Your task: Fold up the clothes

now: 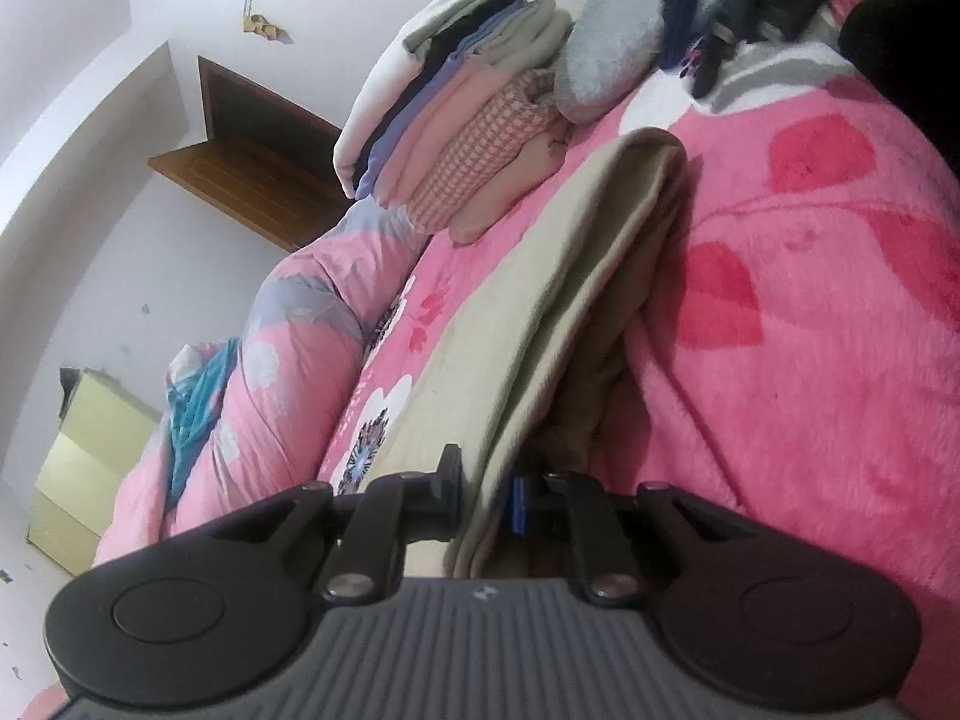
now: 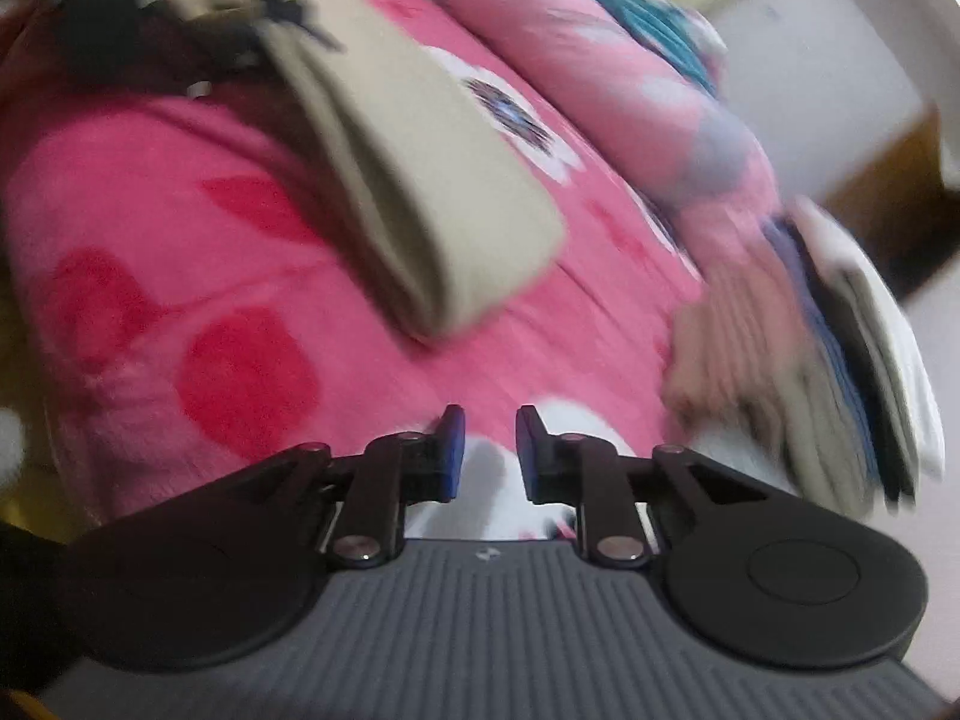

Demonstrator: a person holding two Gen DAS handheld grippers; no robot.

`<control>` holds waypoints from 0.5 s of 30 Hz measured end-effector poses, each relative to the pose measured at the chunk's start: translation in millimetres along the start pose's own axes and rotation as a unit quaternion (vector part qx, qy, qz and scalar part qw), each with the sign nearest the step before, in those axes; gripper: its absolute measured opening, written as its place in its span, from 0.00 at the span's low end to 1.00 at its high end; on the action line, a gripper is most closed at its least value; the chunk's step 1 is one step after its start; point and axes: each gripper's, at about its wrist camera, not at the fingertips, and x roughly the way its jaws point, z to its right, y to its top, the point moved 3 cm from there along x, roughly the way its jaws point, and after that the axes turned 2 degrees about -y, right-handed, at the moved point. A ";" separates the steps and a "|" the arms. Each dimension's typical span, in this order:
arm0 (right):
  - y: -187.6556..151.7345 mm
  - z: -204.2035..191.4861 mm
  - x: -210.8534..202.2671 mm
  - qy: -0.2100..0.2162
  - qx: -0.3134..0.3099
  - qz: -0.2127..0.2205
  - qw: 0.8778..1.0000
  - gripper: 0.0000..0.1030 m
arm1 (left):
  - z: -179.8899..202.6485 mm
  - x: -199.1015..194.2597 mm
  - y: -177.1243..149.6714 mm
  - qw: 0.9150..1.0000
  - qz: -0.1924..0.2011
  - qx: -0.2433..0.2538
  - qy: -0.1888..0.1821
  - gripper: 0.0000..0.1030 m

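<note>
Two grippers: left gripper (image 1: 489, 495) has its fingers pinched on the beige garment (image 1: 540, 300), long-folded on the pink blanket (image 1: 810, 330), likely anchoring it. Right gripper (image 2: 485, 450) hangs empty, fingers parted, near the folded stack (image 2: 840, 372).

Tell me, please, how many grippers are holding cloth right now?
1. The left gripper clamps the edge of the beige folded garment; the right gripper hangs open above the pink blanket, holding nothing.
</note>
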 end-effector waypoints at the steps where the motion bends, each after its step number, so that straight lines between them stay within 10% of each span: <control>1: 5.5 7.3 -3.7 0.000 0.040 0.011 0.999 0.17 | -0.9 0.1 0.0 1.000 -0.001 -0.001 -0.001 0.14; 7: 54.0 -5.5 -6.4 0.091 0.180 0.124 0.972 0.17 | 0.1 -2.7 2.6 1.000 -0.009 -0.004 -0.003 0.14; 15: 46.9 -29.1 37.6 0.148 0.218 0.087 0.961 0.17 | -20.5 -35.7 -13.7 0.996 0.010 -0.050 -0.069 0.37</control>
